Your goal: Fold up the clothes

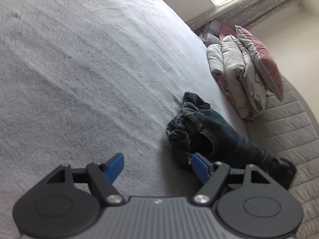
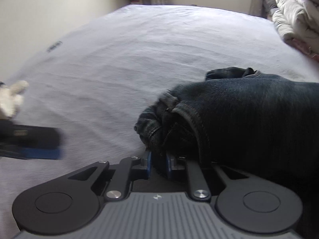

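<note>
A crumpled pair of dark blue jeans (image 1: pixel 201 131) lies on the pale grey bedsheet (image 1: pixel 89 69). My left gripper (image 1: pixel 156 166) stands open just left of the jeans, only bare sheet between its blue pads; its right pad is at the edge of the denim. In the right wrist view the jeans (image 2: pixel 239 115) bulk up in front, and my right gripper (image 2: pixel 158 164) is shut on a fold of the denim near the waistband. The left gripper (image 2: pixel 37 143) shows blurred at the far left of that view, with a white-gloved hand (image 2: pixel 12 99) behind it.
A stack of folded quilts and pink pillows (image 1: pixel 245 67) stands at the bed's head, seen also as quilts (image 2: pixel 297 18) in the right wrist view. A quilted grey cover (image 1: pixel 289 131) lies right of the jeans. The sheet spreads wide to the left.
</note>
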`<state>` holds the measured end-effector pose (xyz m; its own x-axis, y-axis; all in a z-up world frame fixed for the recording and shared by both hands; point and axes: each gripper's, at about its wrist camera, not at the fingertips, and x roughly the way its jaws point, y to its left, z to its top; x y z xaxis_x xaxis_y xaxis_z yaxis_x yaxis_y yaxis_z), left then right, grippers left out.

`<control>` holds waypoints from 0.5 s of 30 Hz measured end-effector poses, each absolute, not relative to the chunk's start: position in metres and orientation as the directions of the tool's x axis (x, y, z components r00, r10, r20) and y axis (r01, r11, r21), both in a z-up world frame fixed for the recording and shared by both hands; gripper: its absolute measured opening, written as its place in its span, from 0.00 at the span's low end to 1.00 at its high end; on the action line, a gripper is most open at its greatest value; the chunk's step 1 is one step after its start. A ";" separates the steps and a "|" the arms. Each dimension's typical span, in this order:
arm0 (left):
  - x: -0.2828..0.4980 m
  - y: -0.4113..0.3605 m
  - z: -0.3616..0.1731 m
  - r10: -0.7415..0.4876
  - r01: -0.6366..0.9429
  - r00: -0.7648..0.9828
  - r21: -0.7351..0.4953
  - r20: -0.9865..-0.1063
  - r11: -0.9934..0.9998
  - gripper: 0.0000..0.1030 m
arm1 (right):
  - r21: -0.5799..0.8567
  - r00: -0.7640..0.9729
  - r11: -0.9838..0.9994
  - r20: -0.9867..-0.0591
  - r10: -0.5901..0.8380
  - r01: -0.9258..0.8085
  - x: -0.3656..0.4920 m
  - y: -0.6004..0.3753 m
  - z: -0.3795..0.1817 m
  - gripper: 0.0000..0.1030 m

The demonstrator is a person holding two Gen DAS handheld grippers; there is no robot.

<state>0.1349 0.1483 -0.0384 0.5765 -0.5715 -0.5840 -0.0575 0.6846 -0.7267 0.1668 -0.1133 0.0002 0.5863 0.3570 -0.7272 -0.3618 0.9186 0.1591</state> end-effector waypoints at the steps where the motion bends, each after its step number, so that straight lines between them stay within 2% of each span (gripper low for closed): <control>1: 0.135 0.147 -0.039 -0.583 -0.059 0.571 -0.737 -0.578 0.673 0.74 | 0.179 0.583 0.911 -0.719 0.379 -0.371 0.159 -0.114 0.007 0.16; 9: 0.135 0.137 -0.049 -0.659 -0.042 0.535 -0.796 -0.528 0.604 0.74 | 0.259 0.513 0.841 -0.695 0.504 -0.475 0.091 -0.123 0.047 0.15; 15: 0.131 0.117 -0.063 -0.750 -0.039 0.460 -0.855 -0.475 0.518 0.74 | 0.315 0.509 0.825 -0.667 0.544 -0.468 0.052 -0.138 0.063 0.15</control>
<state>0.1308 0.1170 -0.0633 0.4604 -0.7497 -0.4755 -0.0391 0.5180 -0.8545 0.0523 -0.1384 0.0632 0.5094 0.5436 -0.6671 -0.4681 0.8255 0.3153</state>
